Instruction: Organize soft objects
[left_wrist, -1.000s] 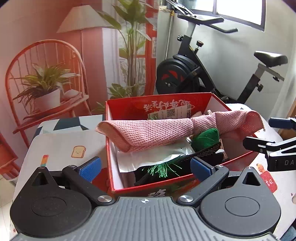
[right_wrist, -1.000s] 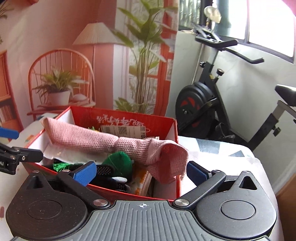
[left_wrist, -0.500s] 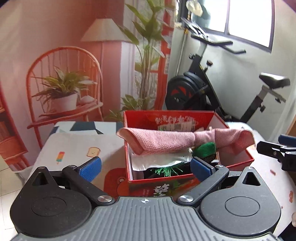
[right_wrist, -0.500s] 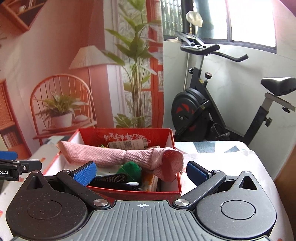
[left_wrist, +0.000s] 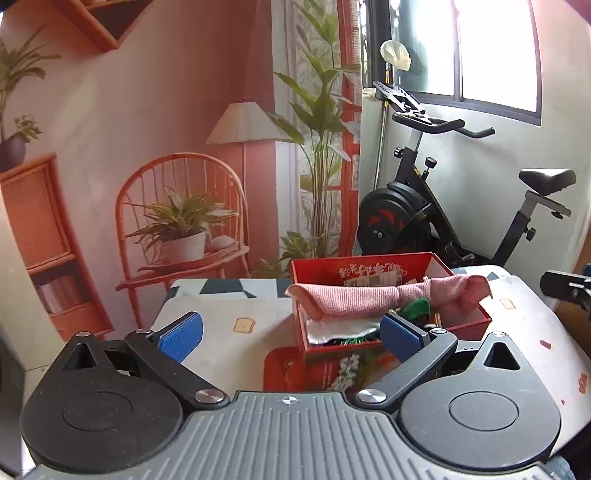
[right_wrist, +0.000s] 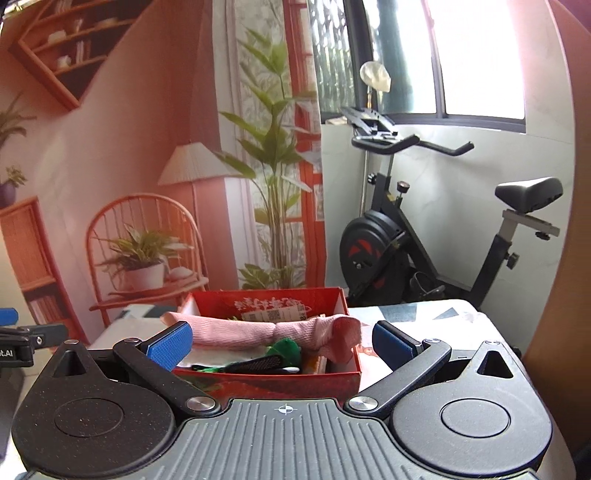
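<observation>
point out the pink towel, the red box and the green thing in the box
pink towel (left_wrist: 354, 301), left wrist view, rolled middle
red box (right_wrist: 266, 380), right wrist view, front wall
green thing (right_wrist: 286, 349), right wrist view, rounded top

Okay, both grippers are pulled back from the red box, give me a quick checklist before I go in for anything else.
1. Left gripper open and empty: ok.
2. Right gripper open and empty: ok.
3. Pink knitted cloth fully inside the red cardboard box: not ok; it lies across the top, with one end hanging over the side wall.
4. Green fuzzy soft item inside the box: ok, it sits under the cloth.
5. Loose soft objects left out on the patterned tablecloth: ok, none in view.
6. Box sitting flat on the table: cannot tell; the grippers hide its base.
</observation>
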